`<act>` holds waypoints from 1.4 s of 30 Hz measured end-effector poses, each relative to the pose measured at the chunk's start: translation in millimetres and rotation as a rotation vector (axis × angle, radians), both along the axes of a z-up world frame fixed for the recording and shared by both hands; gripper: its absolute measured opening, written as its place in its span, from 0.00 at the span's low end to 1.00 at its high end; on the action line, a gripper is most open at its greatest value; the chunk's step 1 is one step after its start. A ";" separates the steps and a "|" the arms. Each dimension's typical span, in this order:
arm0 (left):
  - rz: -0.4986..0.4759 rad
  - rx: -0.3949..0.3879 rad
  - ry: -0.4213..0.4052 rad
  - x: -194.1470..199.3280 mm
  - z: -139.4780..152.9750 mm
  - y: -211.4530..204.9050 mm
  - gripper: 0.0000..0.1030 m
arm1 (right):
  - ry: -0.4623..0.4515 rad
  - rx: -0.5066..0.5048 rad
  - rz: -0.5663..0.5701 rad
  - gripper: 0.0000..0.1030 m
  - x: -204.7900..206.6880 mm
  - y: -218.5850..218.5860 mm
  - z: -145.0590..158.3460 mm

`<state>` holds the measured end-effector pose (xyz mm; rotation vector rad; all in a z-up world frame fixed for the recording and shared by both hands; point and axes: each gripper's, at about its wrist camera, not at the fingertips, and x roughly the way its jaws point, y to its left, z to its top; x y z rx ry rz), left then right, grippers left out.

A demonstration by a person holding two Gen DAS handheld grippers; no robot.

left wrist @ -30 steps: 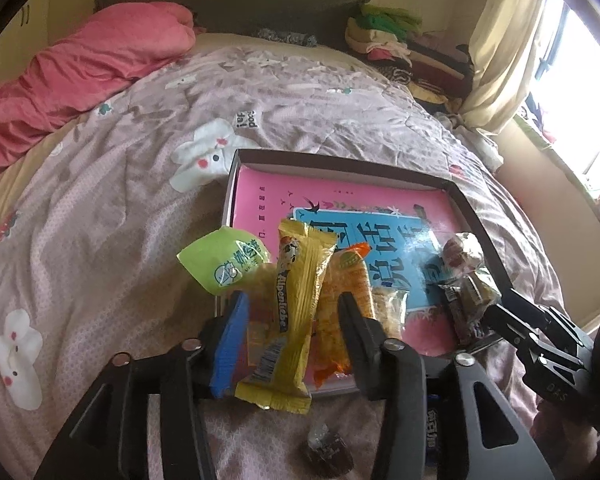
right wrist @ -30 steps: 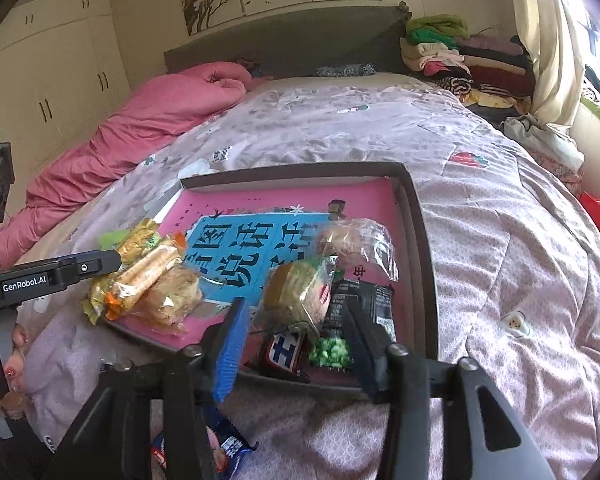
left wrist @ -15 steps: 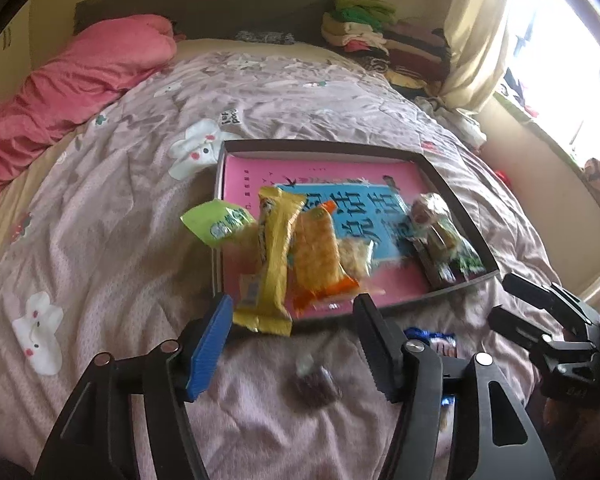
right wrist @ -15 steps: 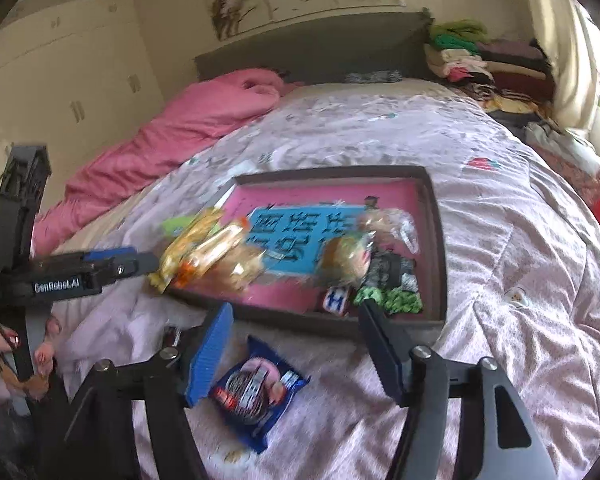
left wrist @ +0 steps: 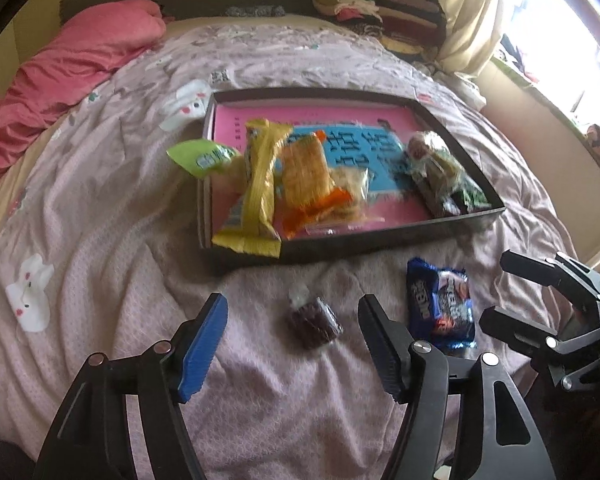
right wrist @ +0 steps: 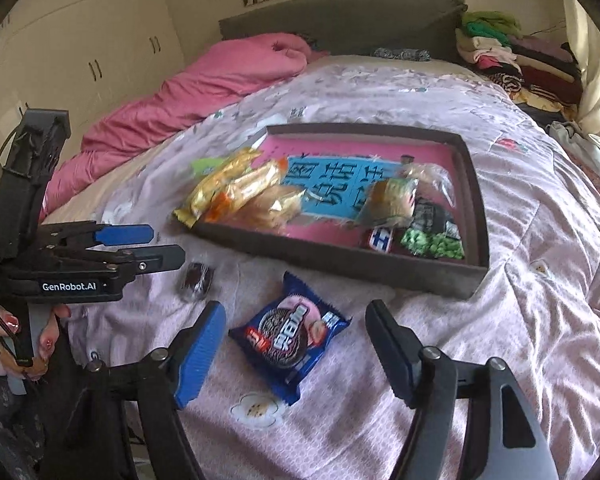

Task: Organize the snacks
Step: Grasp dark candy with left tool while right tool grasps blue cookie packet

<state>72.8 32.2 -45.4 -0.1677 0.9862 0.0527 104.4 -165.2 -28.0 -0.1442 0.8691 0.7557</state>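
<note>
Left gripper [left wrist: 292, 344]: jaws spread wide, holding nothing, hovering above the bedspread [left wrist: 112, 216] on the near side of the tray.
Right gripper [right wrist: 296, 344]: jaws also spread wide and empty, hovering above the same bedspread; its side shows at the right edge of the left wrist view.
Dark candy [left wrist: 314, 322]: a small clear-wrapped brown piece lying on the bedspread directly ahead of the left gripper, between the lines of its two fingers, touching neither.
Blue cookie pack [right wrist: 288, 334]: flat on the bedspread just ahead of the right gripper, between the lines of its fingers, not touched; it lies to the right of the left gripper.
Tray [left wrist: 380, 244]: a dark-walled shallow box with a pink and blue floor, farther ahead of both grippers, beyond the two loose snacks.
Yellow bar [left wrist: 260, 184]: in the left part of the tray, its near end overhanging the front wall.
Orange cracker pack [left wrist: 306, 174]: just right of the yellow bar, touching it.
Green packet [left wrist: 200, 158]: draped over the tray's left wall, half outside.
Clear-wrapped snacks [right wrist: 404, 200]: heaped in the tray's near right corner, ahead of the right gripper.
Green peas pack [right wrist: 432, 244]: at the front of that heap, against the tray's front wall.
</note>
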 end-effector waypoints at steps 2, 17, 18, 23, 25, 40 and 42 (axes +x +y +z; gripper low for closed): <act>-0.009 0.002 0.012 0.8 -4.8 -2.4 0.68 | 0.013 -0.013 0.005 0.73 -0.1 1.8 -3.9; -0.019 -0.001 0.073 7.5 -28.1 -6.5 0.67 | 0.105 -0.059 0.020 0.76 -1.2 27.2 -33.5; -0.019 -0.002 0.077 8.6 -29.4 -6.2 0.67 | 0.100 -0.061 0.015 0.76 -0.8 28.6 -34.5; -0.015 -0.016 0.079 11.1 -33.1 -6.3 0.67 | 0.108 -0.099 -0.004 0.76 4.7 37.1 -47.0; -0.018 -0.022 0.077 13.0 -34.3 -7.8 0.67 | 0.093 -0.113 -0.007 0.73 5.3 40.7 -50.6; -0.029 -0.061 0.055 14.8 -29.9 -13.6 0.34 | 0.045 -0.029 -0.067 0.53 10.4 15.0 -28.4; -0.039 -0.063 0.045 11.1 -23.4 -16.1 0.34 | 0.016 -0.004 -0.088 0.53 9.0 7.1 -18.7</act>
